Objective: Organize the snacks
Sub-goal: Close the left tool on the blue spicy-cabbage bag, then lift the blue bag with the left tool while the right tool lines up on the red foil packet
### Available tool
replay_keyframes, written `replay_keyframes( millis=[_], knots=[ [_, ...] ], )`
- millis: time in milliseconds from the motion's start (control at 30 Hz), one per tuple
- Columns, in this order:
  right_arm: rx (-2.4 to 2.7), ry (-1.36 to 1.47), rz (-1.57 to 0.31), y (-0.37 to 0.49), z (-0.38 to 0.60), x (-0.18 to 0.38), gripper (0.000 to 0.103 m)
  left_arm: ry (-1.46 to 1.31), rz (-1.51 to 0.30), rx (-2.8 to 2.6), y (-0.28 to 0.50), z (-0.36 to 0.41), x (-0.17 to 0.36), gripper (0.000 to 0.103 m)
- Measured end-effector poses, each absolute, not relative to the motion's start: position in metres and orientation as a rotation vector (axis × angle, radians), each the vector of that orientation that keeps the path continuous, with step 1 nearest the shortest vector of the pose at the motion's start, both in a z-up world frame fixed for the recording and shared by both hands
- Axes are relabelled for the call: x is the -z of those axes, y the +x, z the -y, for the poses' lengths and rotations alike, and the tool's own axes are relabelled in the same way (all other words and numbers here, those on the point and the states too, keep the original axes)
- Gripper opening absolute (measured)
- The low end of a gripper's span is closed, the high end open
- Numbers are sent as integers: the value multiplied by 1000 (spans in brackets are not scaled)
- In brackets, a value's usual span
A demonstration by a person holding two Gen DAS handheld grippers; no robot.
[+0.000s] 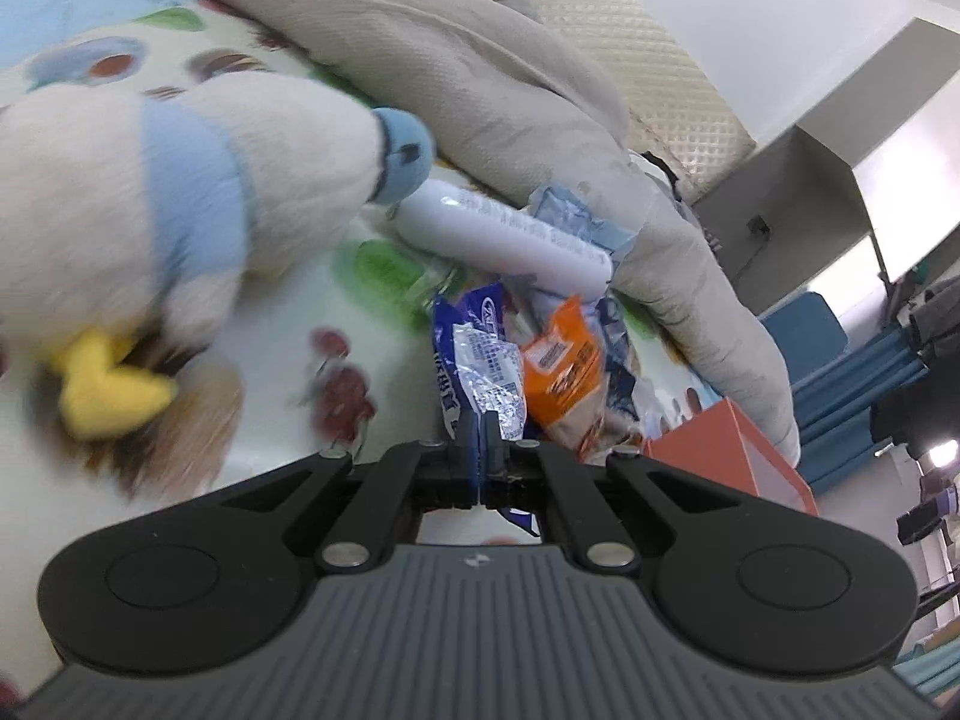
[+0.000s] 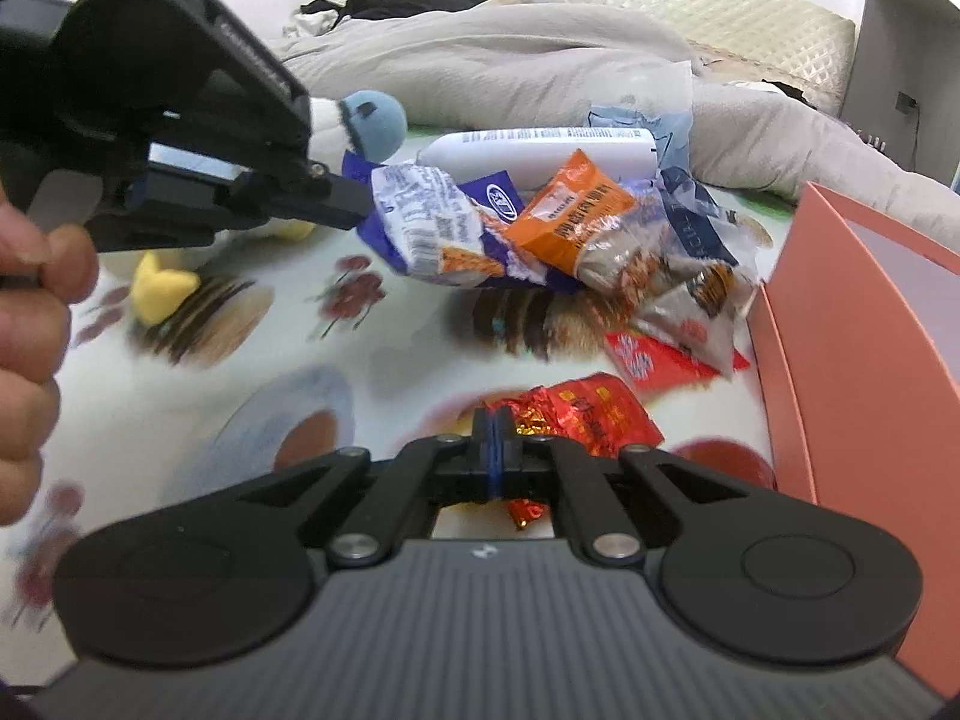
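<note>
In the left wrist view my left gripper (image 1: pixel 478 423) is shut on the end of a blue and silver snack packet (image 1: pixel 480 354), held off the printed bedsheet. An orange packet (image 1: pixel 561 366) and a white tube (image 1: pixel 510 234) lie just beyond it. The right wrist view shows the same left gripper (image 2: pixel 360 210) coming in from the upper left with the blue and silver packet (image 2: pixel 432 228) hanging from it. My right gripper (image 2: pixel 497 420) is shut on a crinkled red foil packet (image 2: pixel 582 414), part of which shows below the fingers.
A salmon-orange box (image 2: pixel 870 330) stands open at the right. Beside it lie a flat red packet (image 2: pixel 654 360) and a clear packet (image 2: pixel 690 300). A white and blue plush toy (image 1: pixel 150 192) lies to the left, a grey quilt (image 1: pixel 480 60) behind. A person's hand (image 2: pixel 30 330) shows at the left edge.
</note>
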State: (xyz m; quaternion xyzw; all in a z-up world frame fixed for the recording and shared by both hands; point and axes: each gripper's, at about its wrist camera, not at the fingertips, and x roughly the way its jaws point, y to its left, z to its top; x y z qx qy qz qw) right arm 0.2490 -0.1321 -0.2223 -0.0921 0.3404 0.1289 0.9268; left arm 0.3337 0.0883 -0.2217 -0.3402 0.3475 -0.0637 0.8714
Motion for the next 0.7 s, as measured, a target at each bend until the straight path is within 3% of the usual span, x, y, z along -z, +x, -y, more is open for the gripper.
replay_keyframes(
  millis=[700],
  knots=[
    [-384,-260,-763,124,179,200,3,-719,-886,96,196,-65,227,0]
  ],
)
